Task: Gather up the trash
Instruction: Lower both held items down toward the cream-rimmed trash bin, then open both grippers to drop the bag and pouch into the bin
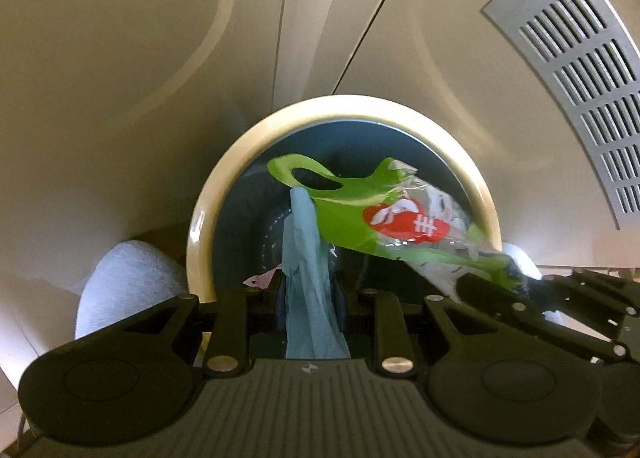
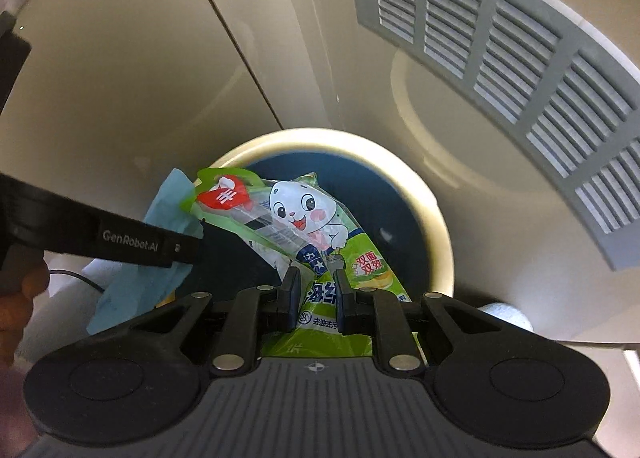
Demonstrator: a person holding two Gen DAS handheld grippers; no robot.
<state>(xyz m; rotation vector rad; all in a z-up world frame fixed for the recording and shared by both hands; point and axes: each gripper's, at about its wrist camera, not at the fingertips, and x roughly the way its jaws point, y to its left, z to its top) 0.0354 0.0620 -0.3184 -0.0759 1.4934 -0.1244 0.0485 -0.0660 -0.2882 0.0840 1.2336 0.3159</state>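
hanging over the open bin point(image 1: 200, 225), both pieces of trash look light and limp. the left gripper point(image 1: 312, 298) has its 2 fingers pinched on a soft blue glove point(image 1: 310, 258); the right gripper point(image 2: 318, 290) is clamped on a slick, crinkly green wrapper point(image 2: 304, 217), best held low at its flat printed end.

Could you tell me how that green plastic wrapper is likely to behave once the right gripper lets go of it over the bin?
The wrapper looks thin and crinkled, so it is probably floppy and very light. It may flutter rather than drop straight into the bin. Its glossy film seems slippery, yet the right gripper pinches it firmly.
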